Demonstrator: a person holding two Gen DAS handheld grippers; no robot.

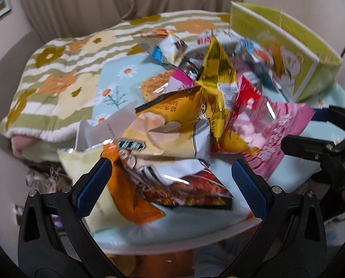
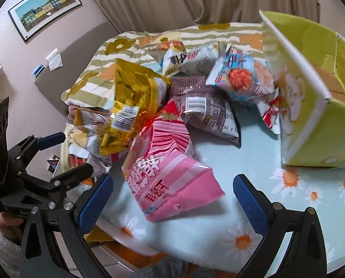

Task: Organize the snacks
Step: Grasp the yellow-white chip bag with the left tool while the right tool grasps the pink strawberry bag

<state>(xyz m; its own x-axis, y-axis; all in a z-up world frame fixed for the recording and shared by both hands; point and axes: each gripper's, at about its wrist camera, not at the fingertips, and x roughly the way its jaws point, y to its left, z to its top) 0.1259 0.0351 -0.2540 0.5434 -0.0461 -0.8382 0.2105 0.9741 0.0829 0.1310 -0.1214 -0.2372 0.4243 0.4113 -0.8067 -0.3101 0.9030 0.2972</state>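
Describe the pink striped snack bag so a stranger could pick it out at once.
Start at the big lime-green box standing open on the daisy-print blanket. Beside it is a heap of snack bags; the pink striped bag lies at the heap's near edge, in front of the open right gripper. It alone is pink with red-and-white stripes.

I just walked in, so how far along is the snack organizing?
Barely started. The green box shows no snacks inside, and neither open gripper, left or right, holds anything. The pink bag, gold bag and the other packets remain piled on the blanket.
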